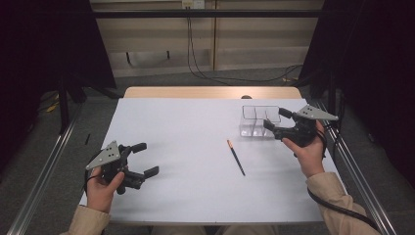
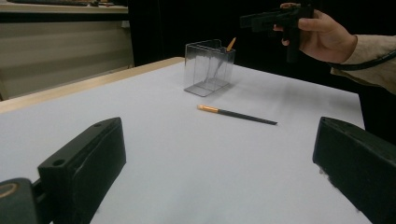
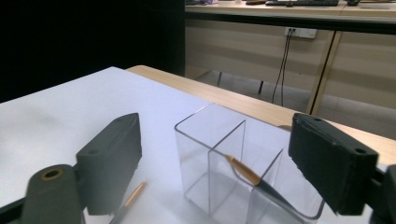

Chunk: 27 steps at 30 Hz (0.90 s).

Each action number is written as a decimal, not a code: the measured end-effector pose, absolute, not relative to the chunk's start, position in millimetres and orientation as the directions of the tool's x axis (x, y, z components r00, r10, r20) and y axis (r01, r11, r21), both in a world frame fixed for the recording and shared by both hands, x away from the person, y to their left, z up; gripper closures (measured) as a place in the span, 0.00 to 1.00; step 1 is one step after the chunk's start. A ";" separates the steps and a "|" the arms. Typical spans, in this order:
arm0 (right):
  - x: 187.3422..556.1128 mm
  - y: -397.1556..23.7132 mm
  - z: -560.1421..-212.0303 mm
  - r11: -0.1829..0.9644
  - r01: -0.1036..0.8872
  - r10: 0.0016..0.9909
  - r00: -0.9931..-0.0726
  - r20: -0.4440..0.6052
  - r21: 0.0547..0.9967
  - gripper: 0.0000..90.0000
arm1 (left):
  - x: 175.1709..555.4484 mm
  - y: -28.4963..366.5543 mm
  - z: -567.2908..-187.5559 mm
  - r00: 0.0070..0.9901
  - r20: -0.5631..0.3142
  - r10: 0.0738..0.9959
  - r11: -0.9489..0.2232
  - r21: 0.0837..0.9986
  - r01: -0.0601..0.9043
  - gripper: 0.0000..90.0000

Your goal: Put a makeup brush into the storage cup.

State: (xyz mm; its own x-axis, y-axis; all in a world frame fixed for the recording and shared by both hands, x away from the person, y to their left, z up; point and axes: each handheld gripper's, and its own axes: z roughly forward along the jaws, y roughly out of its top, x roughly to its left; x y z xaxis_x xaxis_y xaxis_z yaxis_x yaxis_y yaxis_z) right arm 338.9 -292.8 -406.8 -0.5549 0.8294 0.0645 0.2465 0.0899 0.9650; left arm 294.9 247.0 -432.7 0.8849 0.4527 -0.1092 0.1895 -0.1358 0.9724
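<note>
Nearest the camera, at the counter's near left corner, the left gripper (image 1: 136, 159) rests in the person's left hand (image 1: 102, 188) with its fingers (image 2: 86, 163) spread wide and nothing between them. A brush (image 1: 236, 157) with a black handle and an orange end lies flat on the white counter (image 1: 176, 127) about midway across, well apart from both grippers and pointing from the middle toward the near edge. Over by the far right corner stands a clear divided box (image 1: 259, 121), and a second brush (image 3: 252, 178) leans inside one of its compartments, orange end up. The right gripper (image 1: 275, 119) is held just beside the box on its right side, fingers (image 3: 109, 161) wide apart and holding nothing; seen along them, the box sits in the gap between the two without touching either. That gripper is close to the counter's right edge. Bare counter stretches from the left edge to the lying brush and along the far edge.
</note>
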 end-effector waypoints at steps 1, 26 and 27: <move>337.5 -292.6 -406.7 0.089 0.245 0.827 -0.559 0.065 0.966 0.18 | 294.8 246.8 -432.9 0.884 -0.109 0.454 -0.137 0.972 0.190 0.03; 298.5 -287.4 -413.8 0.105 0.242 0.780 -0.621 0.071 0.965 0.12 | 293.3 248.1 -431.3 0.882 -0.098 0.461 -0.141 0.973 0.181 0.03; 297.6 -288.1 -414.4 0.102 0.243 0.781 -0.620 0.073 0.965 0.12 | 293.3 248.1 -431.2 0.883 -0.096 0.460 -0.140 0.974 0.179 0.03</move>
